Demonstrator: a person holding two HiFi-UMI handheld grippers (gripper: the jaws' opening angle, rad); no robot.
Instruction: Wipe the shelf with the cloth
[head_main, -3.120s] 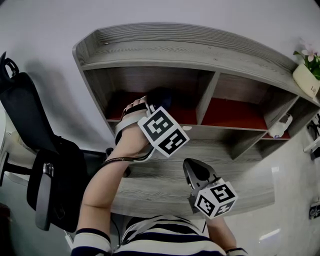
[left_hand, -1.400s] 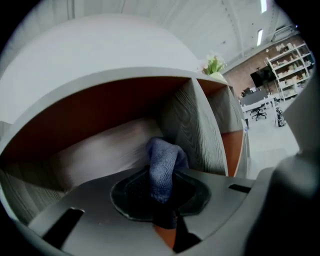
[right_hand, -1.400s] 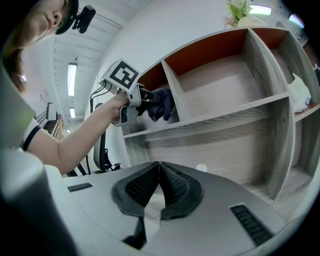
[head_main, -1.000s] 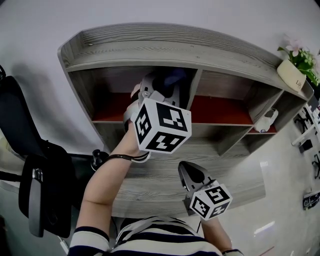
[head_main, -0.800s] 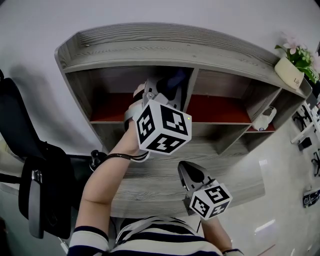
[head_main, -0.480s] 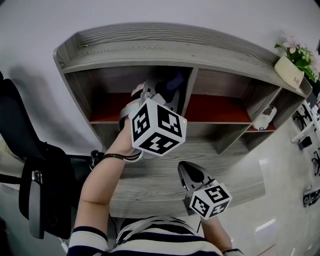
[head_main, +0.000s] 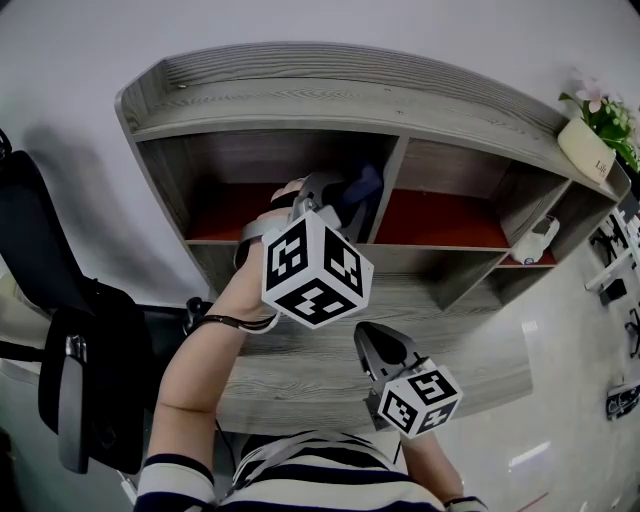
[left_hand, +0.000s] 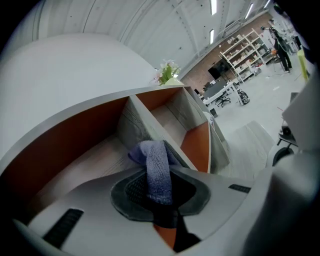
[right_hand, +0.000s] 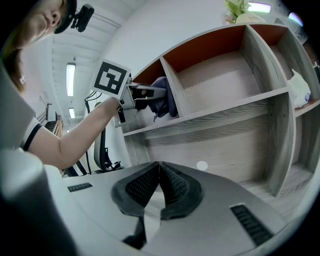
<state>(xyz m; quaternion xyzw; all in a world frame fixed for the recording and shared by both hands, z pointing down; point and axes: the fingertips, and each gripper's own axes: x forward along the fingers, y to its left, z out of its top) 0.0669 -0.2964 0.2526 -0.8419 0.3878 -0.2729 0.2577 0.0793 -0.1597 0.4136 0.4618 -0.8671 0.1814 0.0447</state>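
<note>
White wall behind, grey wood shelf (head_main: 350, 100) above matching counter (head_main: 300, 370) in head view. Left claw (head_main: 328, 195) reaching into left compartment, clamped on blue cloth (head_main: 362, 185). Cloth bunched ahead of claw tips, next to upright divider just right of claw. Probably held there to rub that compartment's corner. Right claw (head_main: 378, 345) low, well behind left claw, over counter, seemingly parked out of the way. Count: two claws, one cloth, two red-lined compartments, one flower pot (head_main: 590, 148) on shelf top far right of both claws, one white item (head_main: 540, 240) in side nook, one black chair (head_main: 60, 300) off to left.

Left gripper view: jaws pinching one strip of cloth (left_hand: 157, 170), rest spilling forward over shelf board (left_hand: 95, 160). Divider (left_hand: 137, 125) directly beyond claw tips; actual contact hard to confirm. Deep pinch, likely so cloth won't slip when dragged.

Right gripper view: right claw (right_hand: 159, 182) jaws pressed together, nothing between. Up and left of it, left claw (right_hand: 140, 97) with cloth (right_hand: 162, 100) inside compartment. White item (right_hand: 300, 90) far right.
</note>
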